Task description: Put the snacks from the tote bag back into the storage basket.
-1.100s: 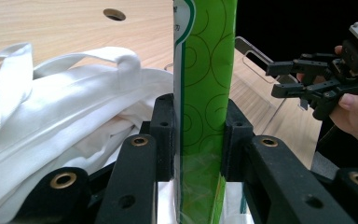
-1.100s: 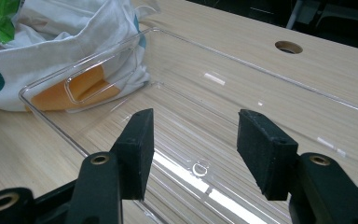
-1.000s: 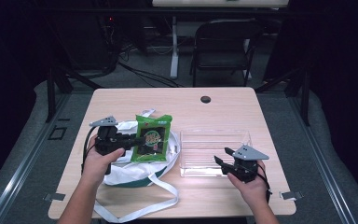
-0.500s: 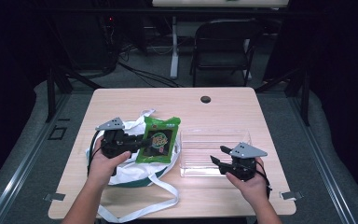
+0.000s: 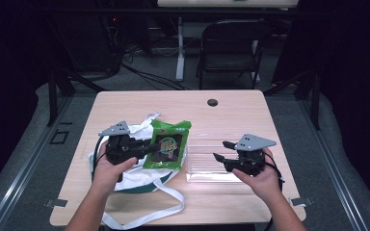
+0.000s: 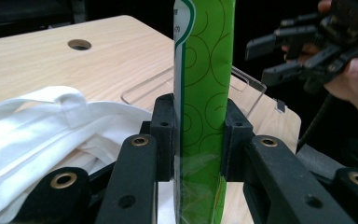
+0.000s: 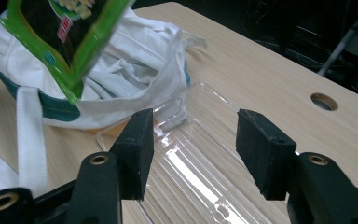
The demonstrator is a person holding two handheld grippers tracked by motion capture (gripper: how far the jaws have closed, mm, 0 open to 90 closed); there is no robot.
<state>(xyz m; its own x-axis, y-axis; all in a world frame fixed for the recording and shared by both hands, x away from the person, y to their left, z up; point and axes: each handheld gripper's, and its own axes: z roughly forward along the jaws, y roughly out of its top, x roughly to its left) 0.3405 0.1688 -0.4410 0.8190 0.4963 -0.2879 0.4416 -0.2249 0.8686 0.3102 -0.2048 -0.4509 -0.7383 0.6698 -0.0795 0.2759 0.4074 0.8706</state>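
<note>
Pinching the green foil snack packet (image 5: 167, 145) by one edge, the left gripper (image 6: 198, 135) has its jaws closed flat on it, holding it above the white cloth tote bag (image 5: 134, 168) at the table's near left. The thin grip looks risky: the packet could slip or swing and miss the clear plastic tray (image 5: 207, 162) just to its right. The right gripper (image 7: 193, 151) hovers over that tray's near end, jaws wide apart and holding nothing. Printing on the packet is too blurred to read, and the bag's contents stay hidden.
</note>
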